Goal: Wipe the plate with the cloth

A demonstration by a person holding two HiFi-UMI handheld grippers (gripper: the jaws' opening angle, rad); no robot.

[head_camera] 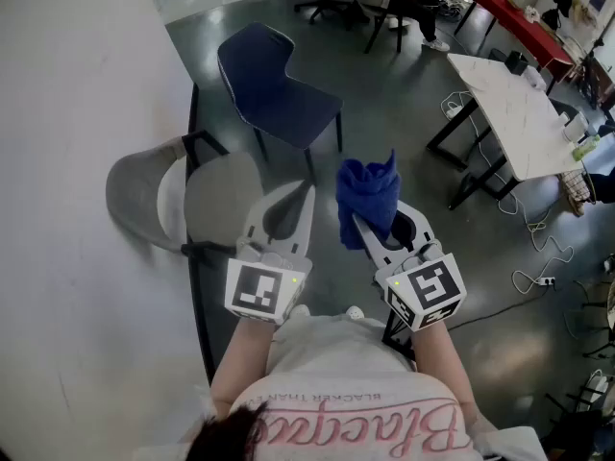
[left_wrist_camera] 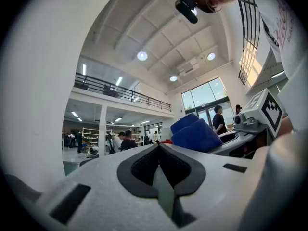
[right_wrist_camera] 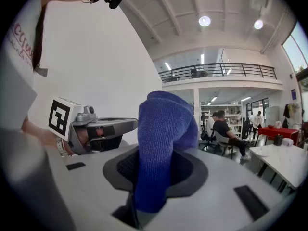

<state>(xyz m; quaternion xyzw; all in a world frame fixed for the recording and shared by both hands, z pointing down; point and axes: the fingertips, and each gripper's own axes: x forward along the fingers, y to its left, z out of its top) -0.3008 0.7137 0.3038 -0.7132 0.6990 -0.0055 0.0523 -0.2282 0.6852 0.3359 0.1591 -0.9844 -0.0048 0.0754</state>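
While I watch along it, left gripper: jaws fully together, gripping nothing.
Right gripper: jaws clamped on the blue cloth.
Cloth: bunched, standing up from those jaws.

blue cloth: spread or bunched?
Bunched. The blue cloth stands as a thick wad pinched in the right gripper; no part lies spread flat.

head: above, steeply down | gripper views: forward, close along jaws | shared: cloth
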